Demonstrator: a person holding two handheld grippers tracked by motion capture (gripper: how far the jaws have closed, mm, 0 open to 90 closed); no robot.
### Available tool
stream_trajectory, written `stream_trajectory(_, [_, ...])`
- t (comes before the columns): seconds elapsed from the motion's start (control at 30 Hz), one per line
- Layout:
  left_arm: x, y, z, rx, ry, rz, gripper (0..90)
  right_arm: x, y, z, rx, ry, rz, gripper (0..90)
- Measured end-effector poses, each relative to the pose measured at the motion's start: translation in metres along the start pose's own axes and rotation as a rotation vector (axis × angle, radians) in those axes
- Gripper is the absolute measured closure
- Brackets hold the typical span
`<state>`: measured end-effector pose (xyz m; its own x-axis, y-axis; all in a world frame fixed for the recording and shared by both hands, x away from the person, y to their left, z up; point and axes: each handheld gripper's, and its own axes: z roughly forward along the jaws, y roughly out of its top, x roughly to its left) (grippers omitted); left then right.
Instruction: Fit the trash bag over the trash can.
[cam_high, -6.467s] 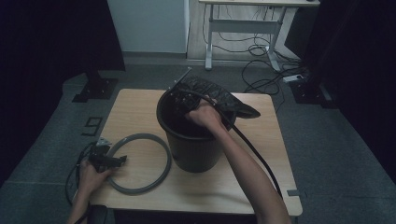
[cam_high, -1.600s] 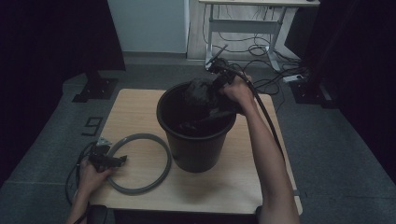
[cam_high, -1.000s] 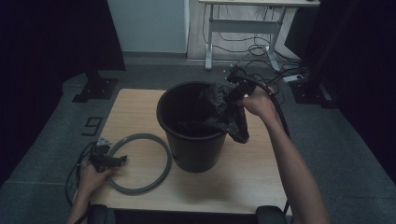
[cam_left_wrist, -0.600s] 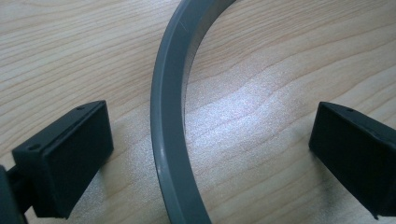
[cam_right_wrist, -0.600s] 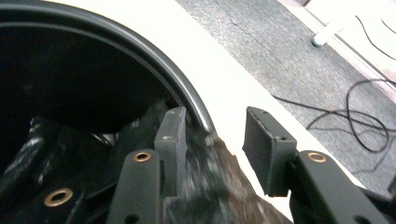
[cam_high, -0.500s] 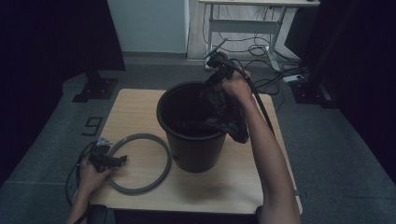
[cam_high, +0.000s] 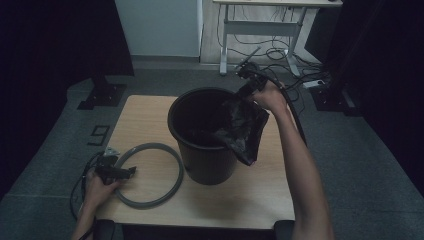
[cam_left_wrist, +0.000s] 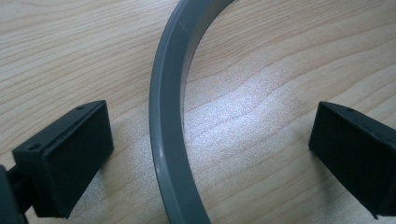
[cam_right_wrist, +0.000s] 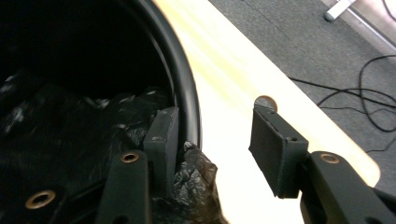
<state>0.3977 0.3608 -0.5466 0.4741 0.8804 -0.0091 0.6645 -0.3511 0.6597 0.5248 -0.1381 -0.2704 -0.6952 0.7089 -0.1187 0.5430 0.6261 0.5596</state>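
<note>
The worktop (cam_high: 150, 120) carries a black bucket (cam_high: 205, 160) at centre, a black bag (cam_high: 245, 127) draped over its three o'clock rim, a grey ring (cam_high: 172, 165) at eight o'clock straddled by the open left hand-held gripper (cam_high: 117, 171), and the right hand-held gripper (cam_right_wrist: 212, 140), jaws just reopened, astride rim and bag.

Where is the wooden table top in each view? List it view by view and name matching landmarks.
High view: the table top lies in the middle, under the black bucket and the grey ring.
Left gripper view: it spreads behind the grey ring.
Right gripper view: a pale strip right of the bucket rim.
Landmarks: the ring and the bucket.
</note>
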Motion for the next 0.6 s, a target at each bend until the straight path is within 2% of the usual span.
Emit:
stream_trajectory(0.13, [0.0,0.0,0.0,0.0,0.0,0.0,0.0,-0.001,-0.018,-0.01,-0.017,0.022,0.01,49.0])
stream_trajectory(0.27, [0.0,0.0,0.0,0.0,-0.001,0.0,0.0,0.004,-0.033,-0.019,-0.03,0.025,0.009,46.7])
stream_trajectory(0.33, [0.0,0.0,0.0,0.0,-0.002,0.002,0.0,0.006,-0.042,-0.024,-0.042,0.033,0.025,44.2])
stream_trajectory(0.4, [0.0,-0.001,-0.001,0.001,-0.002,0.003,0.0,0.007,-0.045,-0.025,-0.046,0.036,0.029,43.1])
stream_trajectory(0.43, [0.0,-0.001,-0.001,0.003,-0.004,0.004,0.0,0.011,-0.053,-0.03,-0.057,0.043,0.047,41.1])
stream_trajectory(0.6, [-0.001,0.0,-0.003,0.02,-0.01,0.007,0.0,0.022,-0.064,-0.038,-0.063,0.032,0.058,36.9])
